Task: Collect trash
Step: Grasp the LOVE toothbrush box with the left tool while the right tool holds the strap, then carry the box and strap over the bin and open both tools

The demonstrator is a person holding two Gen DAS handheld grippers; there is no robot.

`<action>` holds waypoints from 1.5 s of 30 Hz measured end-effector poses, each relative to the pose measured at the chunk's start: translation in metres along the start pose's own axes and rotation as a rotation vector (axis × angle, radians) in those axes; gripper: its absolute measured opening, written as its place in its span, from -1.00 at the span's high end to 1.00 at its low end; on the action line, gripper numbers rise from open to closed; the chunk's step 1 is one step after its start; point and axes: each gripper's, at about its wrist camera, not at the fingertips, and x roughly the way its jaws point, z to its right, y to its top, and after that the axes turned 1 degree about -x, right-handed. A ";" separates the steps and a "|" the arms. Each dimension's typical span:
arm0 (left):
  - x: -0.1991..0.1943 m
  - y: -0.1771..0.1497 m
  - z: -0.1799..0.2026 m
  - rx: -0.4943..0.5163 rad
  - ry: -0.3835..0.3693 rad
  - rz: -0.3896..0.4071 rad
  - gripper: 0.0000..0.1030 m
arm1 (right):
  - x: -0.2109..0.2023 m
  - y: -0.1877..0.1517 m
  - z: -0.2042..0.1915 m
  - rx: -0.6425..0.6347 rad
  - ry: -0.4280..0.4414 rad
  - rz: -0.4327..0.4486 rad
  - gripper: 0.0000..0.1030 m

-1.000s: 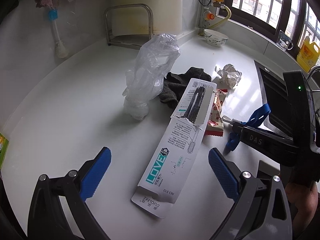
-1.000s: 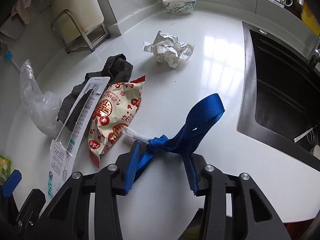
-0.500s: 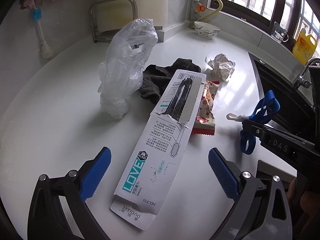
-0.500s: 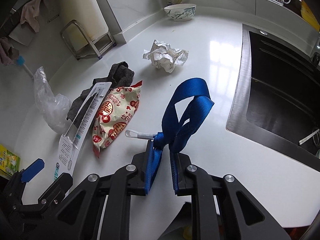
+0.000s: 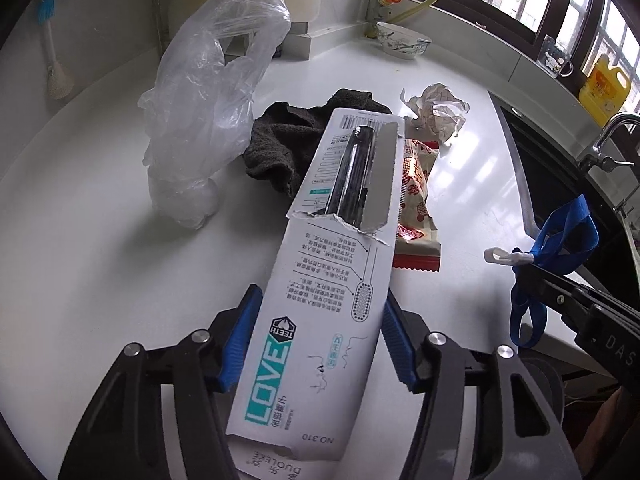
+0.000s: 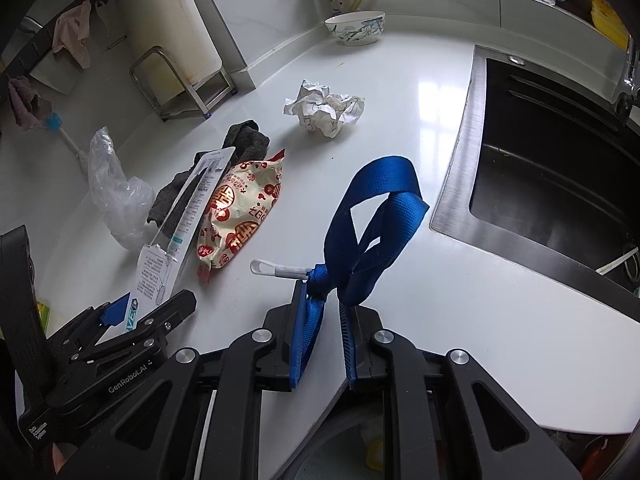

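Note:
My left gripper (image 5: 320, 328) is shut on the long white toothbrush package (image 5: 320, 280), its blue pads pressing both edges; the package also shows in the right wrist view (image 6: 176, 232). My right gripper (image 6: 324, 312) is shut on a blue strap (image 6: 372, 220) with a white clip, held above the counter; the strap also shows in the left wrist view (image 5: 556, 248). On the white counter lie a red-and-white snack wrapper (image 6: 240, 216), a crumpled paper ball (image 6: 324, 108), a clear plastic bag (image 5: 212, 100) and a dark cloth (image 5: 288, 148).
A dark sink (image 6: 560, 168) is sunk into the counter at the right. A patterned bowl (image 6: 356, 28) stands at the back by the wall. A metal rack (image 6: 180, 84) and a brush (image 5: 52, 60) are at the back left. A yellow bottle (image 5: 604, 88) is by the window.
My left gripper has moved forward and closed on the toothbrush package, which was lying free between the open fingers. My right gripper has lifted the blue strap a little.

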 end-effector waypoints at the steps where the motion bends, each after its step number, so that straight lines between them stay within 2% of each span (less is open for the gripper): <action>1: -0.002 0.000 0.000 -0.003 -0.004 0.001 -0.07 | -0.002 -0.002 -0.001 -0.004 0.002 0.000 0.69; 17: -0.060 -0.011 0.017 -0.019 0.020 0.085 -0.01 | -0.043 -0.029 0.005 -0.046 0.031 0.011 0.69; 32: -0.118 -0.047 0.050 -0.059 0.078 0.132 -0.01 | -0.087 -0.051 0.019 -0.139 0.081 0.001 0.69; 45: -0.154 -0.088 0.098 -0.107 0.115 0.152 -0.01 | -0.120 -0.083 0.053 -0.224 0.119 -0.032 0.69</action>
